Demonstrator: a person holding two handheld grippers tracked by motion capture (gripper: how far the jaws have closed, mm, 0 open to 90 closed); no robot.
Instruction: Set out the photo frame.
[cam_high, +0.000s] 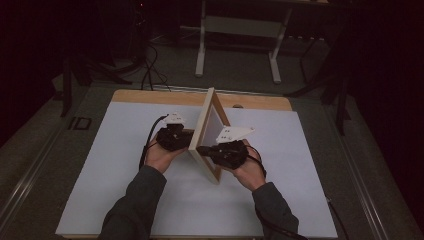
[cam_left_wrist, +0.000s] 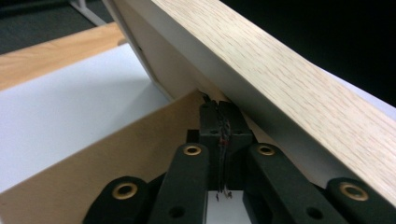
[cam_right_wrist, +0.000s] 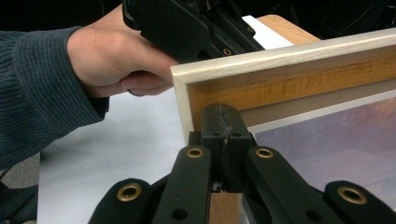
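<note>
The picture frame (cam_high: 206, 134) is pale matt wood, each tool black plastic, the table cover (cam_high: 120, 165) smooth white.

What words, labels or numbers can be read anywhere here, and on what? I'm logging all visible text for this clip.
"ID": pale letters on the dark floor left of the table, as far as the dim high view lets me read them.
Wooden picture frame: no writing shows.
Left gripper and right gripper: no readable marking.
</note>
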